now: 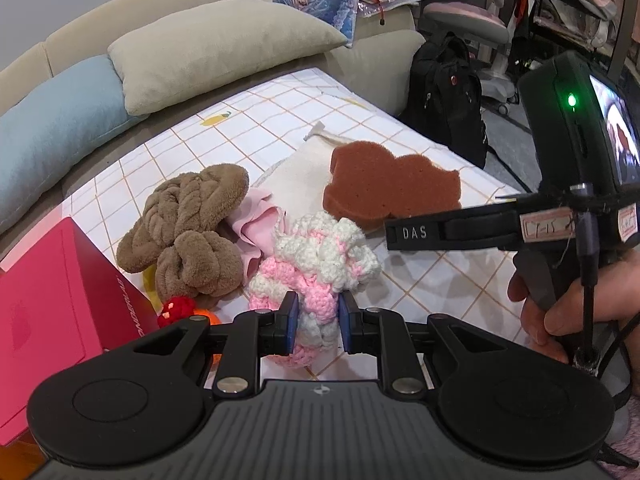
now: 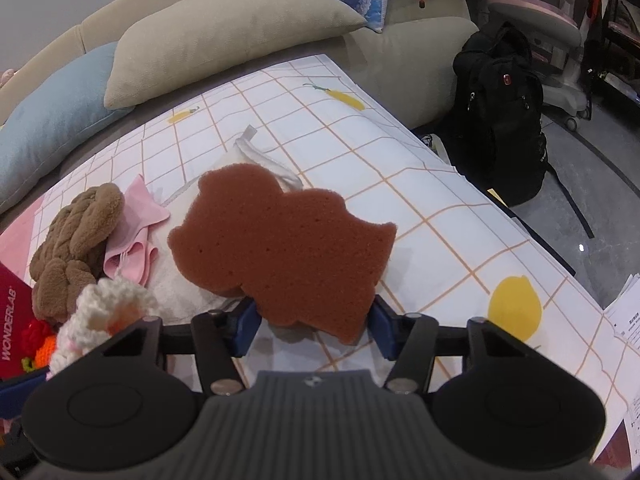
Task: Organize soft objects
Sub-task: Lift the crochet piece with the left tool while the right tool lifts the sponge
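Note:
My left gripper [image 1: 318,322] is shut on a pink and white crochet piece [image 1: 320,256], its blue pads squeezing the near end. My right gripper [image 2: 314,322] is shut on the near edge of a brown animal-shaped sponge [image 2: 280,236], held above the table; the sponge [image 1: 390,186] and the right gripper [image 1: 394,234] also show in the left wrist view. A brown knotted plush [image 1: 188,228] lies left, with a pink cloth [image 1: 256,220] and a white towel [image 1: 304,176] beside it. The crochet piece [image 2: 112,308] shows at the right wrist view's left.
A pink box [image 1: 60,296] stands at the left edge. A small red and orange knit toy [image 1: 180,310] lies by it. The checked tablecloth [image 2: 440,208] covers the table. Cushions [image 1: 216,48] on a sofa lie behind. A black backpack [image 2: 504,120] stands on the floor right.

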Demonstrator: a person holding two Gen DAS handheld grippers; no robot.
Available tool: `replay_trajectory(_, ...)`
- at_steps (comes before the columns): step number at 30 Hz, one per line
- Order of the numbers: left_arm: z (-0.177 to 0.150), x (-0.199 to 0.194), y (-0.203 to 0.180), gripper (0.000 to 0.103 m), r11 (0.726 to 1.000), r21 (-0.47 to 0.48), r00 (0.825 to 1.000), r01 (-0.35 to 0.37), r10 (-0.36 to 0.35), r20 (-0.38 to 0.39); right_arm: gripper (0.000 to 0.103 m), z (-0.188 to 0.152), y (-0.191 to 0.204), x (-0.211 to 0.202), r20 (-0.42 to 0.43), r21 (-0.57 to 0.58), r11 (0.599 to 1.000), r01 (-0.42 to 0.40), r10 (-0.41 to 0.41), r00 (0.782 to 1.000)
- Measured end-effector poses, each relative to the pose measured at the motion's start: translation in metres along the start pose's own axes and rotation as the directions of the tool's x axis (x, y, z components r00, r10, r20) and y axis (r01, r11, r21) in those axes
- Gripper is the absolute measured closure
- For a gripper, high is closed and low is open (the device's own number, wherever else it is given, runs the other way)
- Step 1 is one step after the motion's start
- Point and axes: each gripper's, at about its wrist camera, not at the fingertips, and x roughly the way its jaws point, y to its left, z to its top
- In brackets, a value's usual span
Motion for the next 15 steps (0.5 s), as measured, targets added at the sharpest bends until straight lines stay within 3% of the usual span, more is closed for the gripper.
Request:
replay_trajectory(7,0.000,-0.025,0.008,0.080,0.998,-0.048,0.999,0.030,-0.028,0.047,0.047,-0.003,-0.001,-0.035,0.030,0.016,1.000,-0.016,0.015,0.999)
replay_trajectory(15,-0.011,-0.079,0.025,0.080,0.989,-0.118,0.984,0.091,-0.071,0.161,0.047,-0.027,0.004,-0.091,0.041,0.056,0.997,-0.049,0.047,0.998)
